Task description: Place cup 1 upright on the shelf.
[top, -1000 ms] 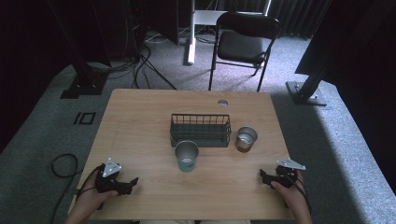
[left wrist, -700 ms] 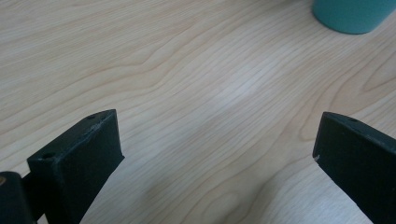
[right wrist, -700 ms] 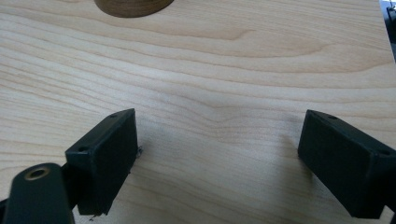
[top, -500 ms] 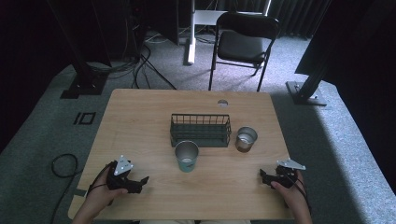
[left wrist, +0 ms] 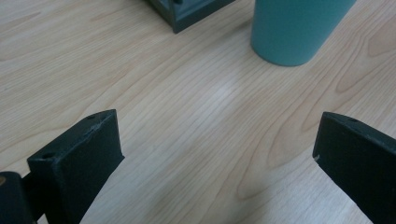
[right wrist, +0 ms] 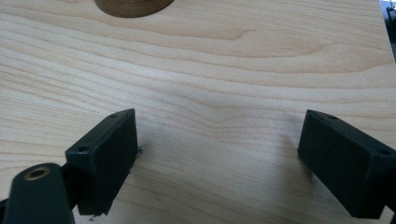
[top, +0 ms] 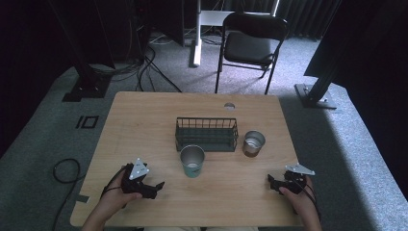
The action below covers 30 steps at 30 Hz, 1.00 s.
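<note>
High view: both tools, left tool [top: 156, 185] and right tool [top: 271, 181], wide open and empty, near the teal metal cup [top: 192, 161] on the tabletop [top: 144, 125].

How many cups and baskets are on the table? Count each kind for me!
Cups: 2, the teal cup and the brown cup
Wire baskets: 1, the dark wire basket
Total: 3

- Two cups stand on the bench [top: 144, 125]: one teal cup [top: 192, 161] and one brown cup [top: 253, 143].
- One dark wire basket [top: 207, 134].
- Two hand-held grippers: the left gripper [top: 156, 186] and the right gripper [top: 270, 181].
- One folding chair [top: 250, 45] beyond the bench's far edge.
</note>
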Motion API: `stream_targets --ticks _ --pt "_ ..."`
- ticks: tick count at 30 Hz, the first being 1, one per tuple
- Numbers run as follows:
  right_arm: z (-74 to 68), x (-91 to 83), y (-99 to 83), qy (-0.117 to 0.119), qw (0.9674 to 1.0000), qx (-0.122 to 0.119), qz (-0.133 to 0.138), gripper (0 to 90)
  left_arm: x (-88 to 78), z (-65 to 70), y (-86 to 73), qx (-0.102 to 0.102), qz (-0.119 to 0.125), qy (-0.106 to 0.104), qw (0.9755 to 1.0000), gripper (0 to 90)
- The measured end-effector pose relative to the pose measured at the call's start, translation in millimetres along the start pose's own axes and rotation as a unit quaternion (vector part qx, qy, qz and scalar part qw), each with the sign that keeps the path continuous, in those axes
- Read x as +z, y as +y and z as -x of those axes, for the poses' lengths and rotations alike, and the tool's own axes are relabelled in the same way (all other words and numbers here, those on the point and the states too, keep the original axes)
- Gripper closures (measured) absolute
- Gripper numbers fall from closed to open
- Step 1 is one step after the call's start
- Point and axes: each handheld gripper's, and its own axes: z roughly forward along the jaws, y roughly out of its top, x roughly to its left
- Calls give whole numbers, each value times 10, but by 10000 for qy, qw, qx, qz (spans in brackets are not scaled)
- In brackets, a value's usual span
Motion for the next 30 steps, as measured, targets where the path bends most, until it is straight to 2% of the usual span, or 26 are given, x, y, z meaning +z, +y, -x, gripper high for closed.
stream_targets --ticks 17,21,30 --pt "0 0 0 0 10000 1 -2 116 178 201 208 238 201 -305 9991 18" --pt "0 0 0 2 10000 2 3 116 228 236 253 232 243 -376 9987 18" --pt "0 0 0 2 10000 2 3 116 327 320 328 313 243 -533 9978 18"
